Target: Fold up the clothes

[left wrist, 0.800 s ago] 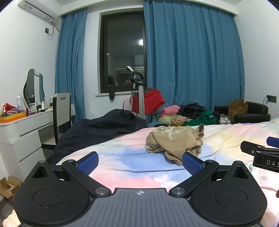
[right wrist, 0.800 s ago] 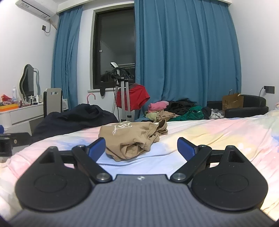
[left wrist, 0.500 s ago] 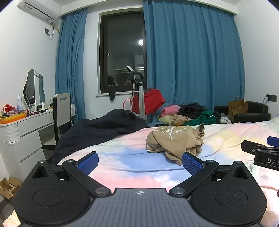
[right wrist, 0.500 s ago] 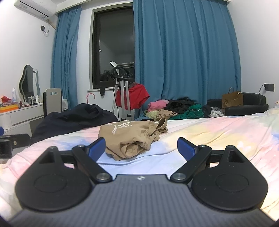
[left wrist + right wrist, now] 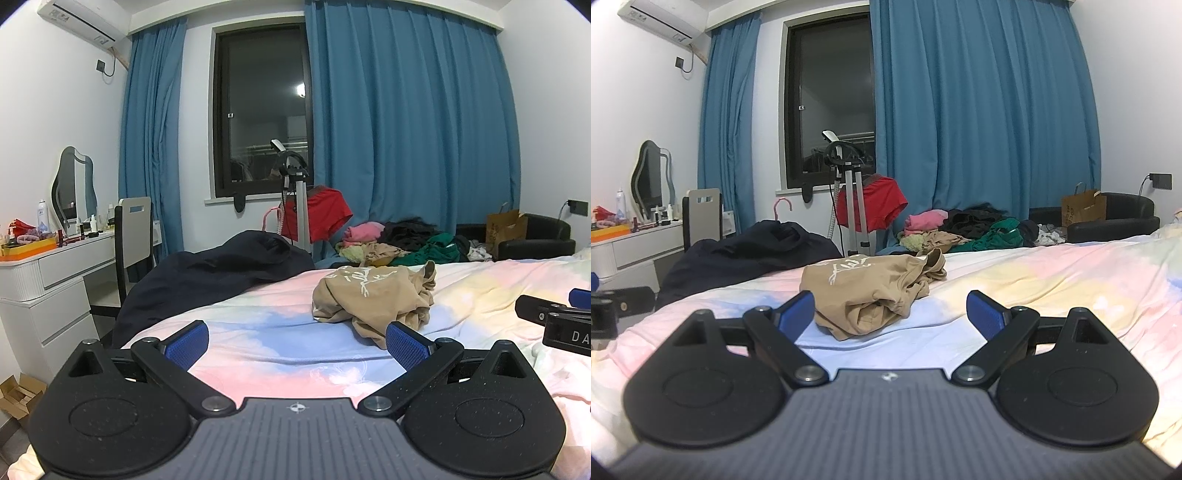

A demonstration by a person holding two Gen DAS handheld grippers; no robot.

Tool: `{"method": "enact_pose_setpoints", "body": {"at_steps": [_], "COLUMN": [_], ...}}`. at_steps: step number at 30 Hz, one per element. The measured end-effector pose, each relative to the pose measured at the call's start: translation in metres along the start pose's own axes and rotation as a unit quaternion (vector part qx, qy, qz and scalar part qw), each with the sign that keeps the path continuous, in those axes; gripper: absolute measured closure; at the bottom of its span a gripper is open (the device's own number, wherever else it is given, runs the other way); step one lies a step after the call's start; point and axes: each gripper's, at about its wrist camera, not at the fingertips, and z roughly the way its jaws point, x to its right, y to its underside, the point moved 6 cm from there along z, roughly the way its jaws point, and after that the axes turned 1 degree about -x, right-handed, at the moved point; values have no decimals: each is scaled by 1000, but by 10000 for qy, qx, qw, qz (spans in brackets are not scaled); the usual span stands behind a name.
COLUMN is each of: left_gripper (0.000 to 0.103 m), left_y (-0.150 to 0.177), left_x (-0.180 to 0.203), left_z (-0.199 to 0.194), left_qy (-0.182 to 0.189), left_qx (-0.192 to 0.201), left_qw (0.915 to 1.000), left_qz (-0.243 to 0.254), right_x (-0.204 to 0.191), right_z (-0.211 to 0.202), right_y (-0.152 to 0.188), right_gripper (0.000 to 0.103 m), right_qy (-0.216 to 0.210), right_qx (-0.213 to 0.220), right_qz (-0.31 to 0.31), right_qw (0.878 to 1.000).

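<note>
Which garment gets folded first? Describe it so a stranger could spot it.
Start at the pastel bed. Near its middle lies a crumpled tan shirt, ahead of both open grippers. Only it has a white branch print; the dark garment lies at the bed's far-left edge.

Right gripper [image 5: 554,317] cut off by frame edge; label reads only "DA". Dresser items [image 5: 44,232] too small to identify.

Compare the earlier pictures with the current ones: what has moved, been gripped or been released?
Almost nothing. The right gripper has edged slightly toward the tan shirt. The left gripper stays put; both stay open and empty, and the shirt lies crumpled on the bed.
</note>
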Motion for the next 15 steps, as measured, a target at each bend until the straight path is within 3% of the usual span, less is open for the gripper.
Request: {"method": "enact_pose_setpoints", "body": {"at_steps": [15], "left_gripper": [0], "left_y": [0], "left_x": [-4], "left_z": [-1], "left_qy": [58], "left_qx": [-92], "left_qw": [9999], "left_qz": [-53], "right_x": [-4], "right_z": [2], "right_y": [-2], "right_gripper": [13], "right_qy": [-28], "right_qx": [-56], "right_qz": [110], "right_qw": [9999]}}
